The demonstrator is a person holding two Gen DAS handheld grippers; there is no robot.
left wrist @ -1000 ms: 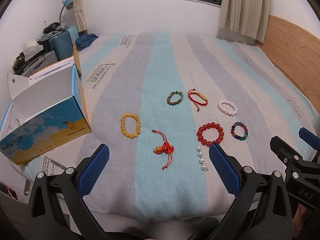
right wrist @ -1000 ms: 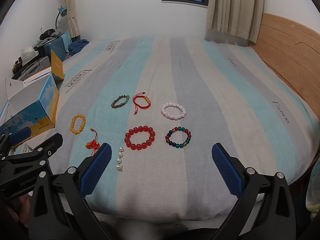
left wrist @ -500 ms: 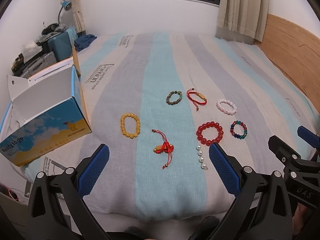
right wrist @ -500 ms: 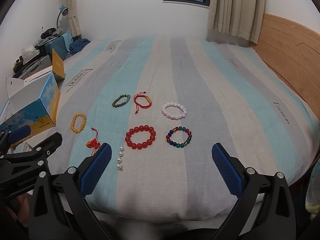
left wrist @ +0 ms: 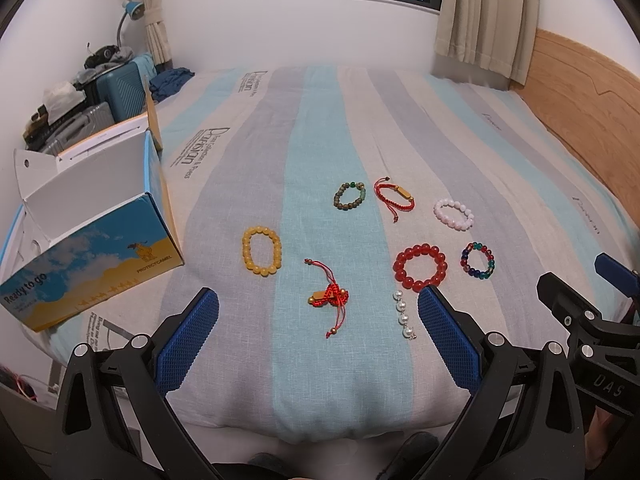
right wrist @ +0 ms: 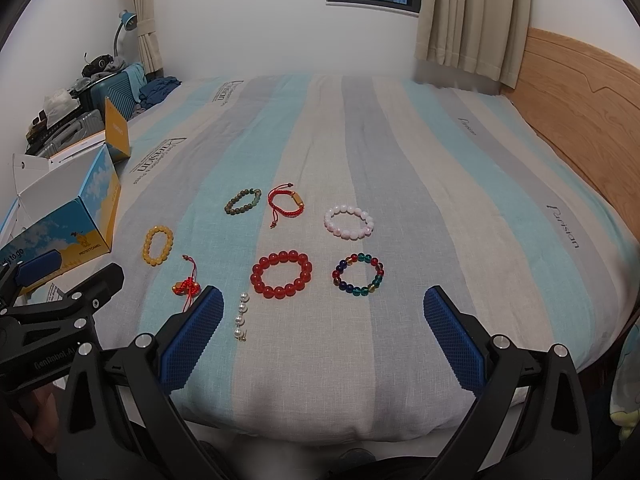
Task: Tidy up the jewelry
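Several pieces of jewelry lie on the striped bed: a yellow bead bracelet (left wrist: 261,251), a red knotted cord charm (left wrist: 330,298), a short pearl strand (left wrist: 405,314), a red bead bracelet (left wrist: 420,267), a multicolor bead bracelet (left wrist: 477,261), a pink bead bracelet (left wrist: 453,214), a red cord bracelet (left wrist: 395,197) and a green-brown bead bracelet (left wrist: 351,196). My left gripper (left wrist: 318,338) is open and empty, hovering over the bed's near edge before the charm. My right gripper (right wrist: 322,334) is open and empty, before the red bracelet (right wrist: 281,274) and multicolor bracelet (right wrist: 358,274).
An open blue and yellow cardboard box (left wrist: 92,256) sits at the bed's left edge. Suitcases and clutter (left wrist: 96,96) stand beyond it. A wooden headboard (left wrist: 580,92) runs along the right side.
Both grippers have shifted very slightly; the view is nearly the same. No jewelry has moved.
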